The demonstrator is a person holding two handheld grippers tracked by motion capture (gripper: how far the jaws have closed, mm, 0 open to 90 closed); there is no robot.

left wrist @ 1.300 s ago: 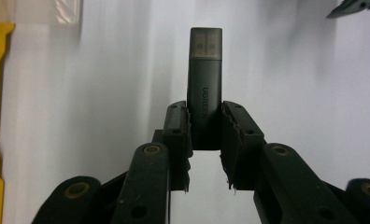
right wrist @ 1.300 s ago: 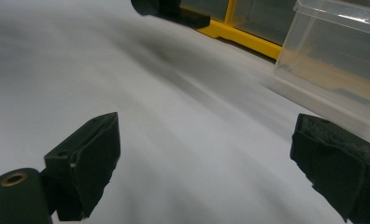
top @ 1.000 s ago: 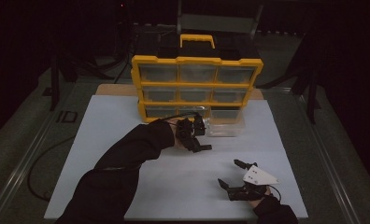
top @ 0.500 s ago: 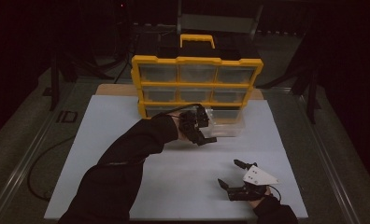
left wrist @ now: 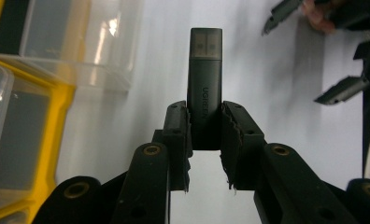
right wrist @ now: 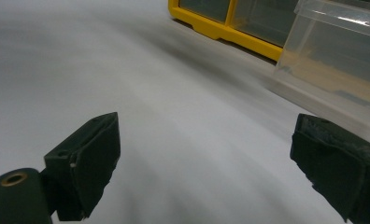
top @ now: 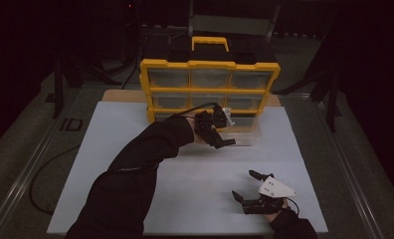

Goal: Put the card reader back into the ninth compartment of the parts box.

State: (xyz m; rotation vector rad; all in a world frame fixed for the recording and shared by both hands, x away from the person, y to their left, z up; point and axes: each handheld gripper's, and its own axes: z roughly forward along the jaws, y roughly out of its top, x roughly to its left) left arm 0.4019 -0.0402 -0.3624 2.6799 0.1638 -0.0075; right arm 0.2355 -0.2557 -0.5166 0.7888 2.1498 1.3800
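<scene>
USB adapter [left wrist: 204, 88], dark grey with a metal plug at its far end and faint lettering along its body, stands clamped between the two black jaws of the left gripper [left wrist: 205, 135]; the pads press on both sides of its lower body, and the plug end projects well beyond the jaw tips. In the high view the left gripper [top: 224, 141] is held above the white table mat [top: 110, 149], just in front of the yellow drawer organizer [top: 210, 64], with the person's dark sleeve [top: 135, 169] reaching in from the bottom left; the adapter itself is too small to make out there. A clear plastic drawer [top: 247, 134] lies pulled out on the mat at the foot of the organizer, just beside the left gripper; in the left gripper view the same clear drawer [left wrist: 80, 42] appears at the upper left, with the organizer's yellow frame [left wrist: 52, 140] below it. The right gripper [top: 246, 186] rests low over the mat near the bottom right edge, well apart from the organizer, its grey three-cornered plate [top: 276, 188] uppermost. Its jaws stand spread wide with nothing between them, as the right gripper view confirms: the right gripper [right wrist: 211, 158] frames only bare mat, with the clear drawer [right wrist: 337, 56] and the yellow organizer [right wrist: 220, 23] farther off.
</scene>
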